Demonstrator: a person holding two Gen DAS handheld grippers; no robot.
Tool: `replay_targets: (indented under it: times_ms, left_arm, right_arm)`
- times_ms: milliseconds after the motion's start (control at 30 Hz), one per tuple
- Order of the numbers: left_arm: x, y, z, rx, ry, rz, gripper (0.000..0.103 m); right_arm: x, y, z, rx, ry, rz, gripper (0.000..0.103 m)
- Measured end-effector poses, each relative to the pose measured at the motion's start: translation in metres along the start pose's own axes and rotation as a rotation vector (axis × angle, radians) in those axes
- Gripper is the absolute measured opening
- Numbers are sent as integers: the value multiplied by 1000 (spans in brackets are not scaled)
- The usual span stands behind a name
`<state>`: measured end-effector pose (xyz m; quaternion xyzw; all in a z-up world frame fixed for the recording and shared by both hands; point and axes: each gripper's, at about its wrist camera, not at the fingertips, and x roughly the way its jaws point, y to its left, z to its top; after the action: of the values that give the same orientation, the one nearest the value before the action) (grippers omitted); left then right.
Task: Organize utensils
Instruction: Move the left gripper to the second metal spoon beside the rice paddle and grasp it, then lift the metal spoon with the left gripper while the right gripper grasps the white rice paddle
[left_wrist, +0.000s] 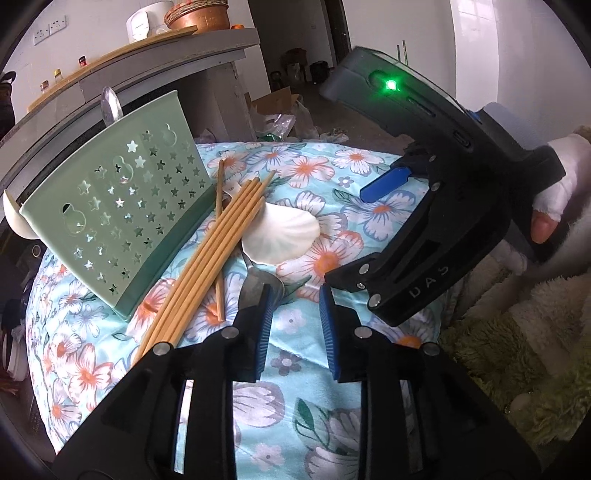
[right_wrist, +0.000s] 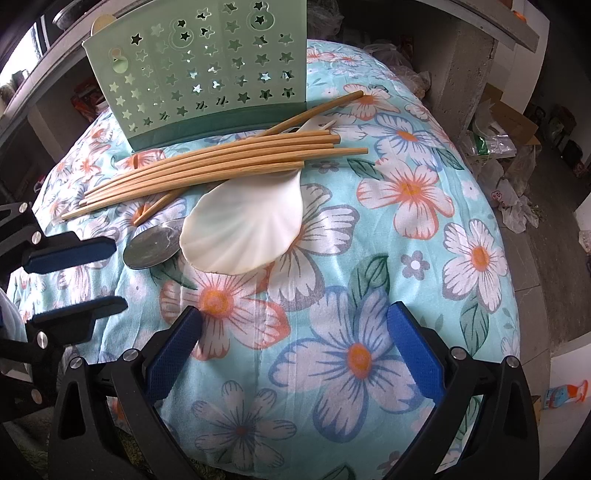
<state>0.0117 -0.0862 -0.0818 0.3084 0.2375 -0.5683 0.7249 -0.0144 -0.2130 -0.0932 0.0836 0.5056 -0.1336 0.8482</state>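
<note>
1. The landmark is the pale green plastic utensil holder with star-shaped cut-outs (right_wrist: 199, 74), standing upright at the far side of the floral quilted cloth (right_wrist: 369, 258).
2. Already in or behind the holder: the tip of a metal spoon (left_wrist: 109, 105) shows above its rim, and a white spoon-like piece (left_wrist: 14, 218) juts out past its left end. Whether these sit inside a compartment I cannot tell.
3. Left to sort: a bundle of bamboo chopsticks (right_wrist: 221, 166) lies just in front of the holder's base, with a white shell-shaped ladle (right_wrist: 243, 232) and a steel spoon (right_wrist: 153, 245) under or beside them.
4. The left gripper (left_wrist: 295, 325) hovers near the steel spoon, jaws slightly parted and empty.
5. The right gripper (right_wrist: 295, 347) hangs nearer the viewer, spread wide, holding nothing.
6. Judged so: most work remains.
</note>
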Motion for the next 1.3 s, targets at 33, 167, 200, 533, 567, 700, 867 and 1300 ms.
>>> replay_targets:
  times_ms: [33,167,200,533,567,700,867,1300]
  left_arm:
    - [-1,2,0,-5,-6,10,24]
    - [5,7,-1,-5,14,38,24]
    - [8,7,-2,2,27,48,24]
    - [36,5,-2,84,70,98,24]
    - [38,5,-2,89,72,101,24]
    - [43,6,0,90,73,101,24]
    - [43,6,1,91,72,97,15]
    - [28,8,7,44,22,91,3]
  right_arm:
    - [0,0,0,0,0,1,97]
    - [0,0,0,1,0,0,97]
    - [0,-1,0,1,-1,1,97]
    - [0,0,0,1,0,-1,98]
    - [0,0,0,1,0,-2,98]
    - [0,-2,3,-1,3,-5,97]
    - [0,-3,3,3,0,-3,97]
    - [-18,-13,-9,27,-62,60,97]
